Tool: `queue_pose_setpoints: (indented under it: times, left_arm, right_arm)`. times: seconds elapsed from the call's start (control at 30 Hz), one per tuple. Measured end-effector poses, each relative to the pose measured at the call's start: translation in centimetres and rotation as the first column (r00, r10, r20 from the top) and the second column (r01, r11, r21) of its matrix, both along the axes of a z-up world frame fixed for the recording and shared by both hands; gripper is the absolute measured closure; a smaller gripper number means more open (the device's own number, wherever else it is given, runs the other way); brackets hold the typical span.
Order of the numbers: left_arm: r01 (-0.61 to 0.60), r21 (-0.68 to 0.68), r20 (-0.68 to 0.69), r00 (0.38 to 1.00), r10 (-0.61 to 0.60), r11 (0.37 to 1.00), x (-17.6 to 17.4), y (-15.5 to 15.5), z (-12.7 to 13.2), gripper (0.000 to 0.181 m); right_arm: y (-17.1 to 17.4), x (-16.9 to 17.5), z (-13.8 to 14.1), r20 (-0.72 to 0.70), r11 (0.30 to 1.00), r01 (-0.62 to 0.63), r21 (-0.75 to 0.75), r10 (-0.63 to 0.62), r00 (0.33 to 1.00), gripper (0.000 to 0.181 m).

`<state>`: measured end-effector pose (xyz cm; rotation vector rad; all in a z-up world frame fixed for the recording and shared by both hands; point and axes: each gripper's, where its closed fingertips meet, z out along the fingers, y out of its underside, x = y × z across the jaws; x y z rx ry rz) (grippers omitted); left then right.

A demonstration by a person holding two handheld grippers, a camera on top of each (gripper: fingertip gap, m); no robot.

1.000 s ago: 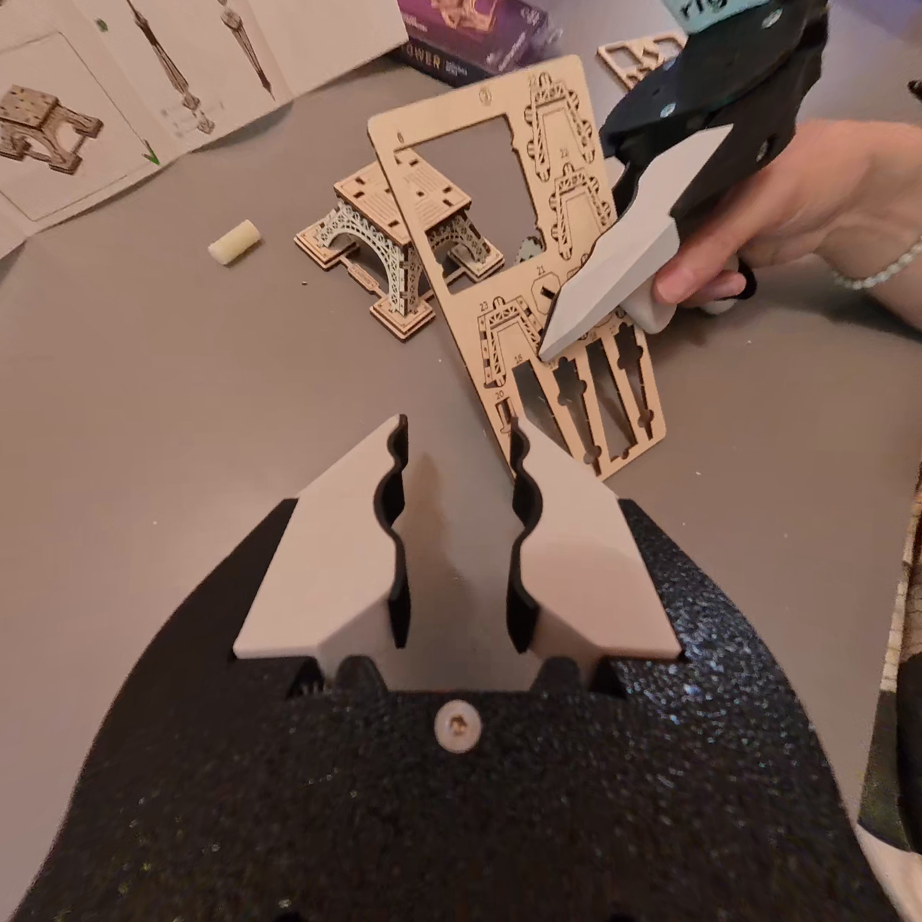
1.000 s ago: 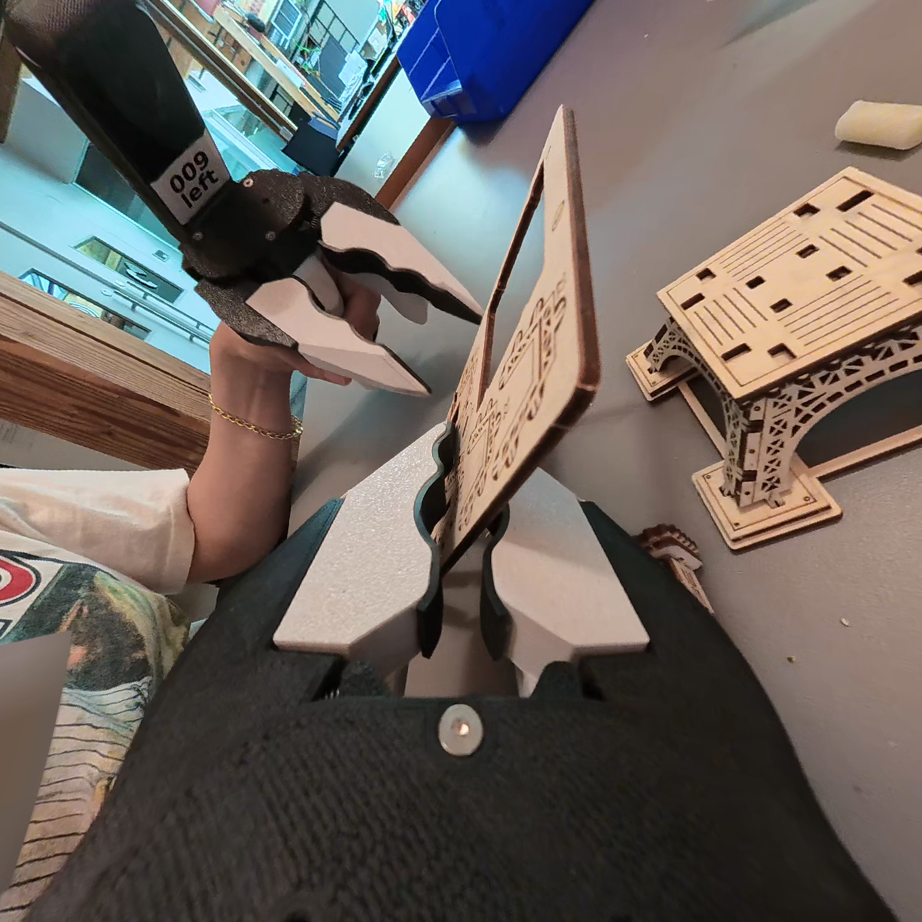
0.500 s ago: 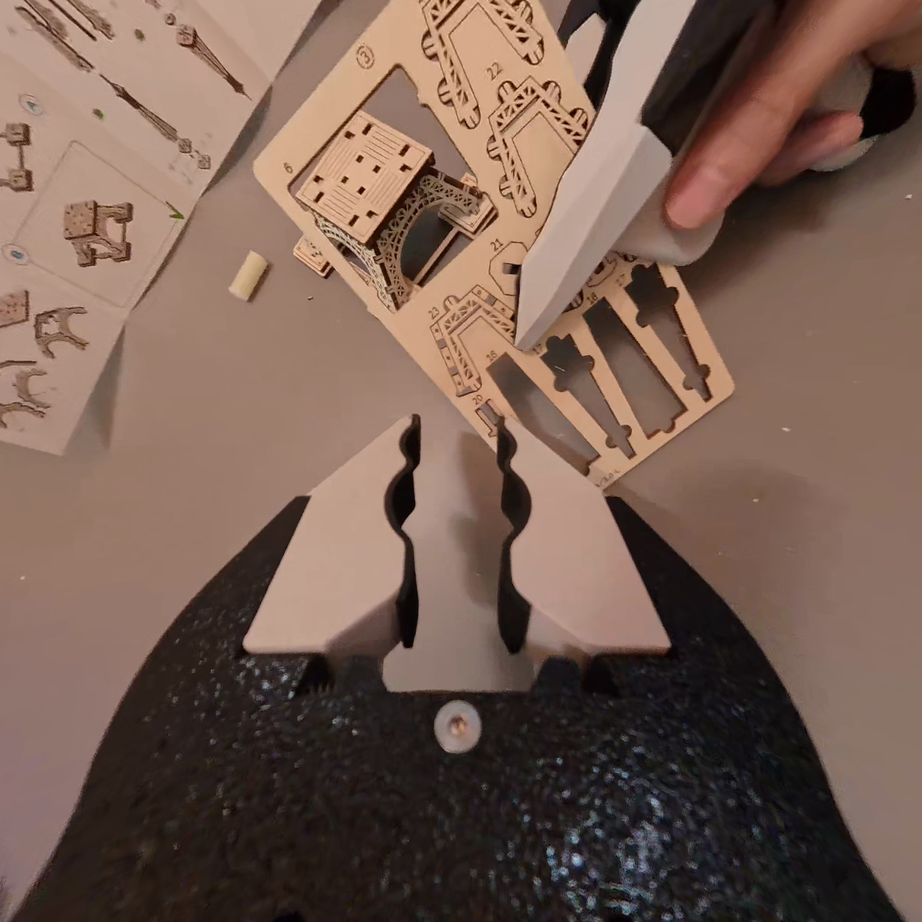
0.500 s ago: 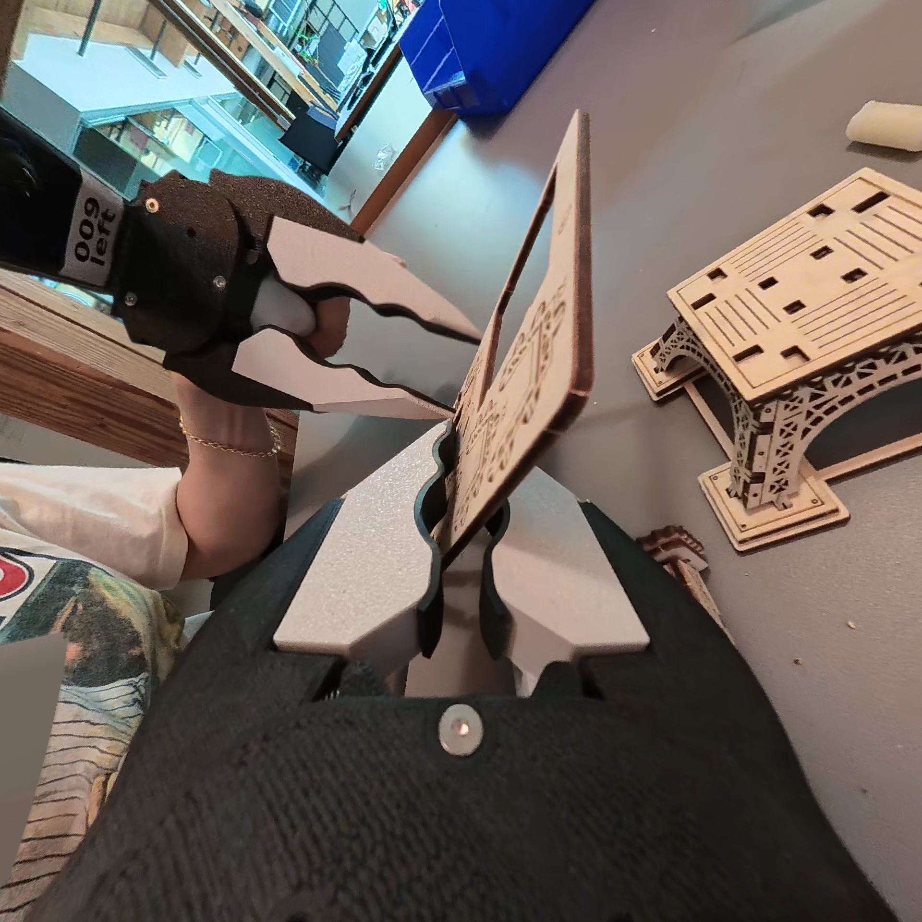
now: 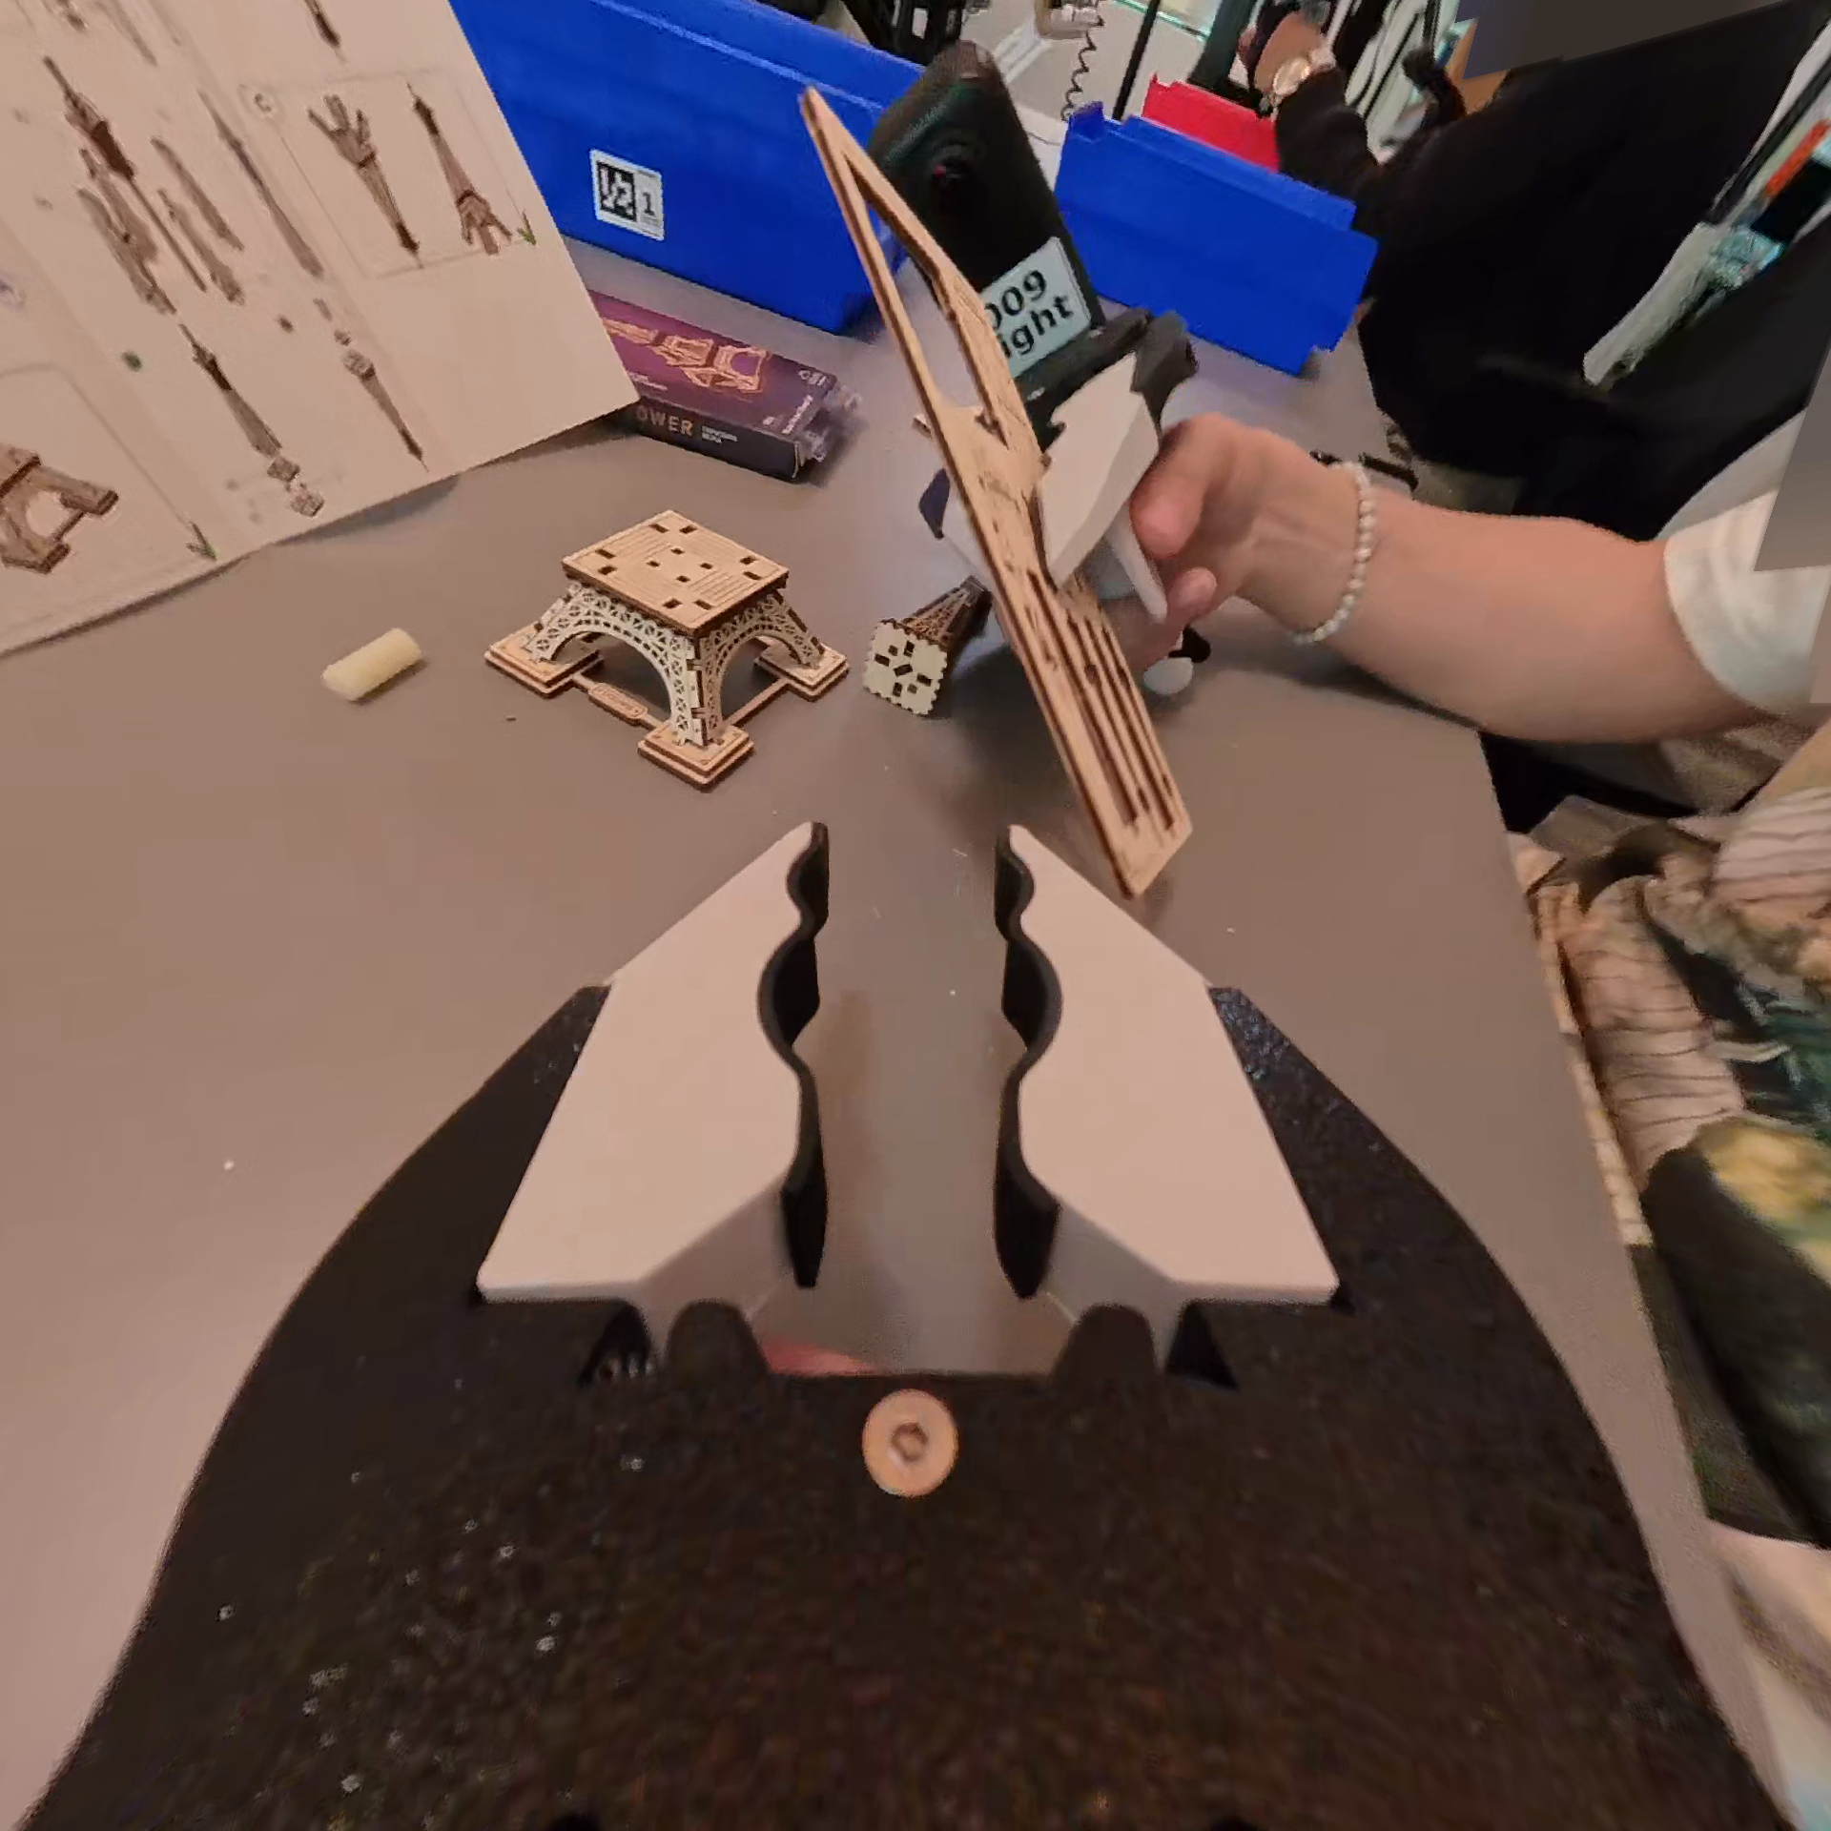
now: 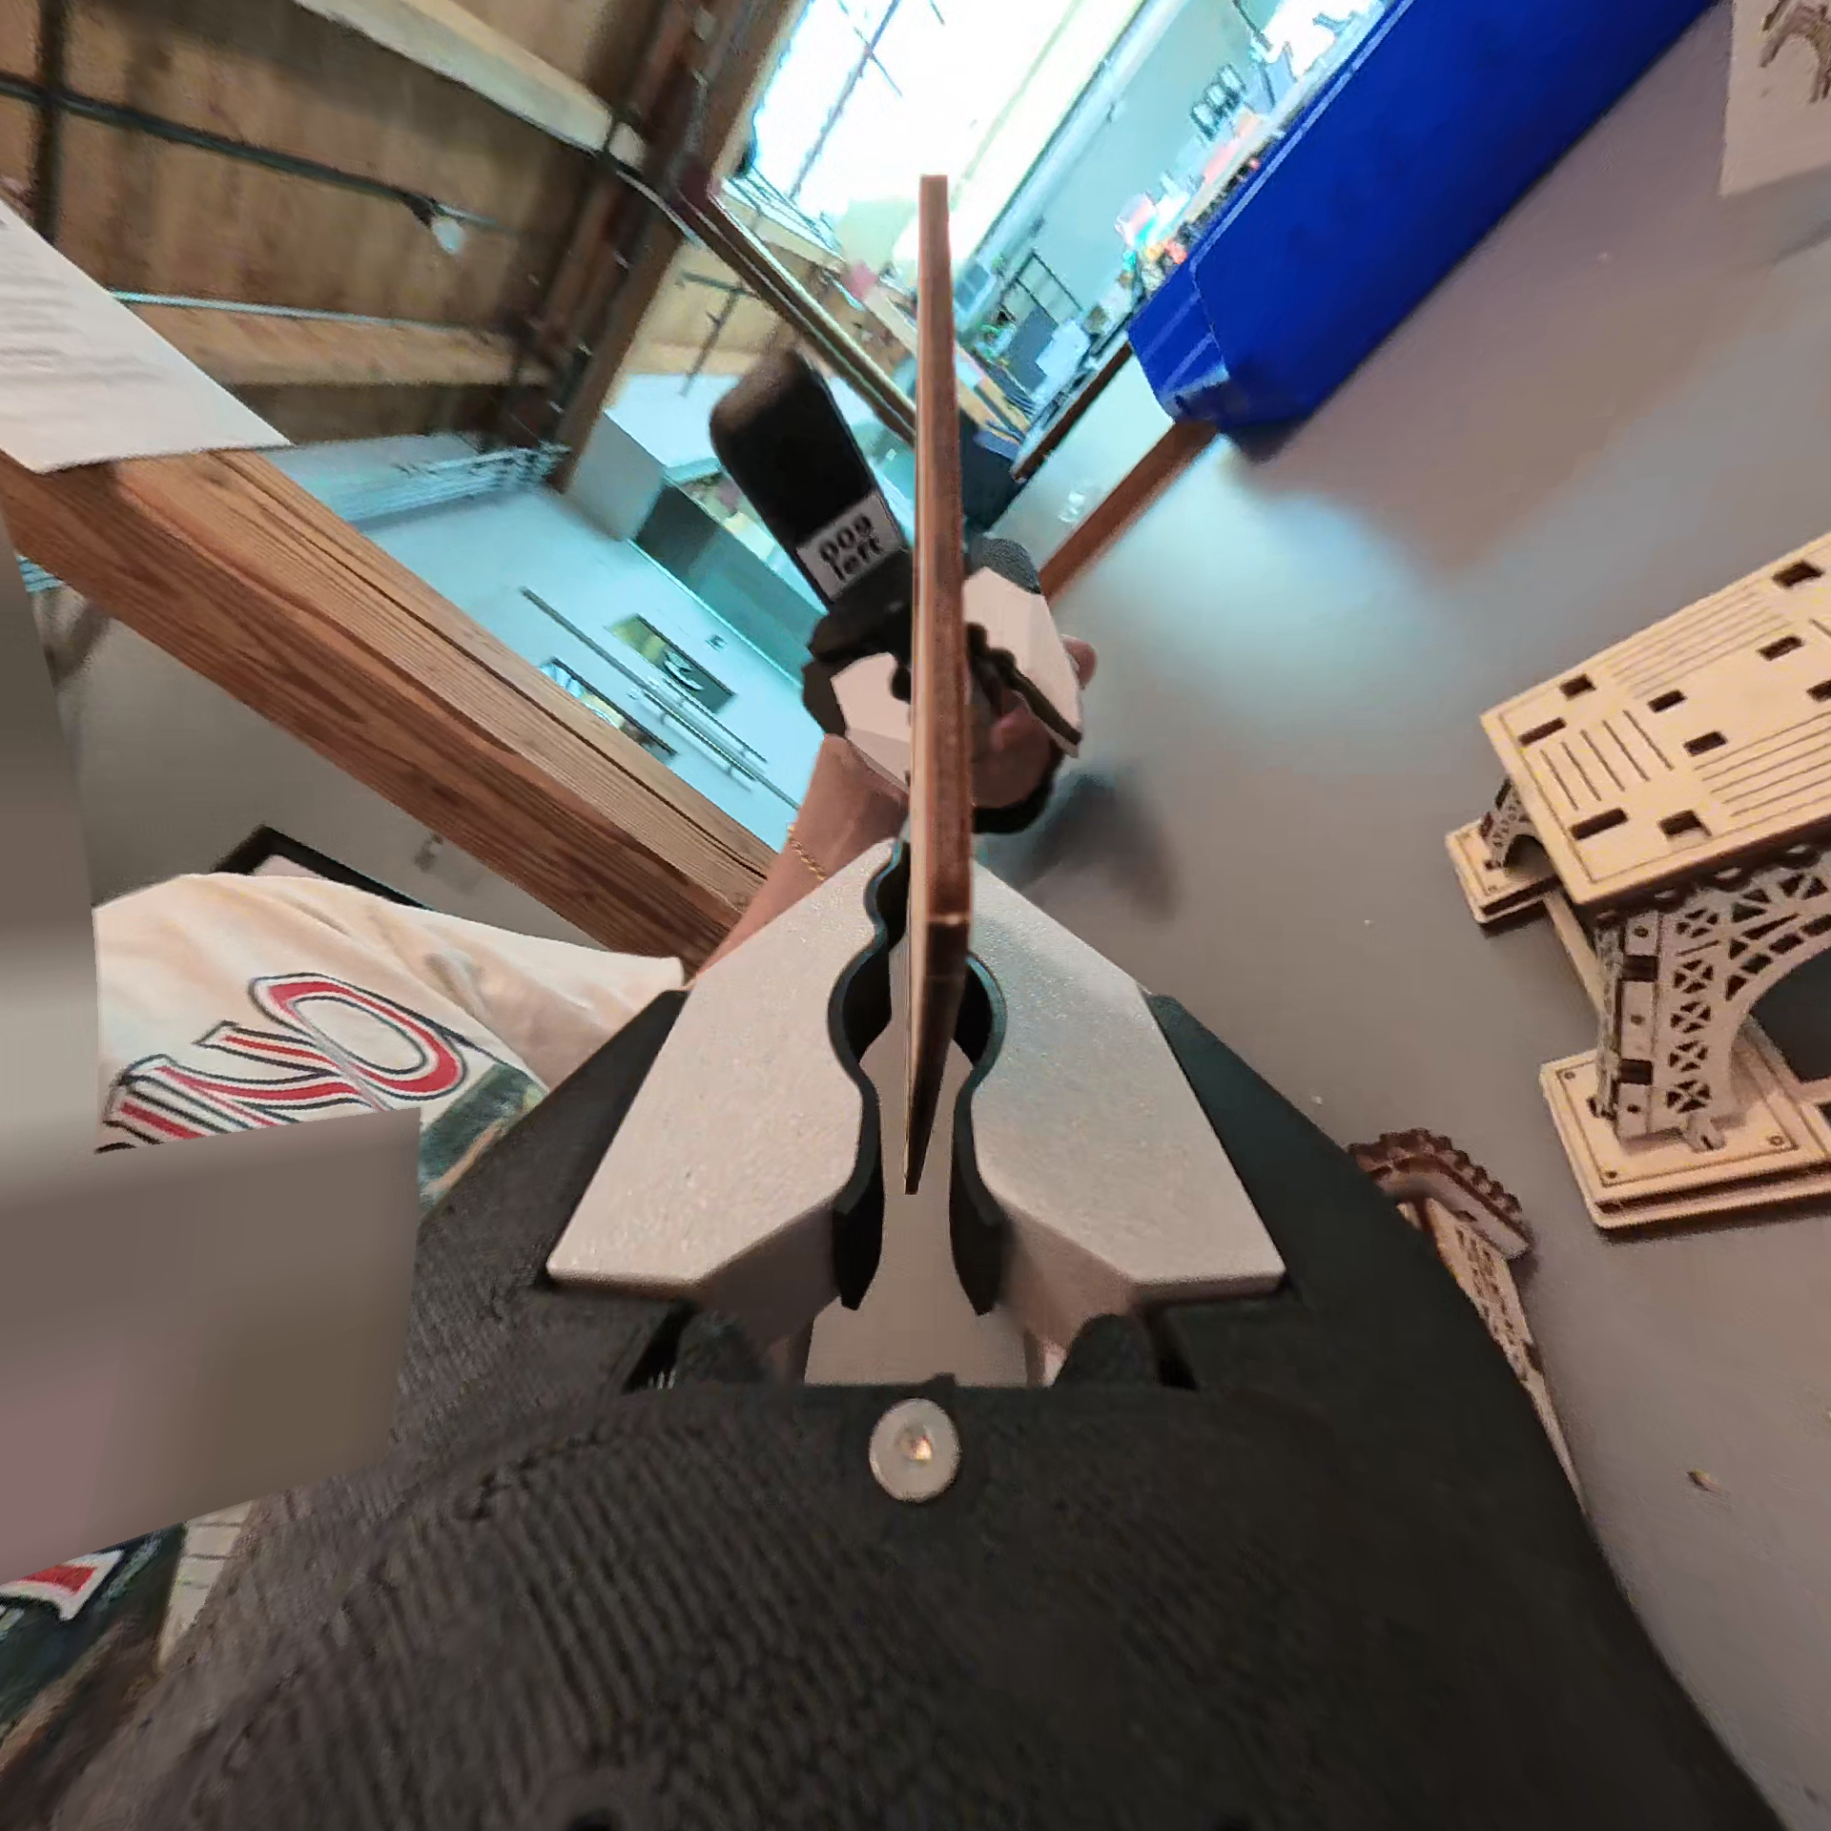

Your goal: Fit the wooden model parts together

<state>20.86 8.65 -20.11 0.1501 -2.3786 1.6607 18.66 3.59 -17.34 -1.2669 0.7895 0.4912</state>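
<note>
My right gripper [image 6: 926, 872] is shut on a flat wooden parts sheet [image 6: 939, 594], held on edge above the grey table; the sheet also shows in the left wrist view [image 5: 1021, 515], tilted, with the right gripper [image 5: 1080, 466] behind it. My left gripper [image 5: 912, 842] is open and empty, low over the table, just short of the sheet's lower corner. It shows behind the sheet in the right wrist view [image 6: 941, 674]. The built tower base [image 5: 674, 634] stands on the table; it also shows at the right [image 6: 1674, 872]. A tapered tower section [image 5: 921, 649] lies beside it [image 6: 1466, 1278].
A small pale foam roll [image 5: 372, 662] lies left of the base. An instruction sheet [image 5: 198, 277] and a purple kit box [image 5: 723, 386] are at the back, with blue bins [image 5: 713, 129] behind. The table edge and a person's clothing are at the right [image 5: 1684, 991]. Left tips to right tips: about 7 cm. My left gripper's tips are some 15 cm from the small pale foam roll [image 5: 372, 662].
The left gripper has pulled back and levelled out, away from the sheet. The right gripper has turned the sheet edge-on to its own camera and lifted it higher.
</note>
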Motion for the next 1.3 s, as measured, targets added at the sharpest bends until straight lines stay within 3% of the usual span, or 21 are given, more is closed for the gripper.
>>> queue_pose_setpoints:
  times: [0.4, 0.87, 1.3]
  left_arm:
    - [0.086, -0.174, 0.046, 0.996, -0.079, 0.981, -2.6, -3.4, 2.5, 0.153]
    - [0.094, -0.317, 0.083, 0.994, -0.071, 0.944, -3.0, -3.4, 5.2, 0.164]
    - [0.062, -0.314, 0.065, 0.997, -0.044, 0.947, -2.4, -3.4, 5.1, 0.166]
  right_arm:
    - [-1.5, -0.1, 2.3, -0.091, 0.961, -0.044, 0.272, 0.071, 0.993, 0.180]
    - [-0.9, -0.9, 2.8, -0.051, 0.955, -0.092, 0.281, 0.110, 0.993, 0.181]
    - [-0.1, -1.3, 2.6, -0.018, 0.966, -0.105, 0.238, 0.113, 0.993, 0.180]
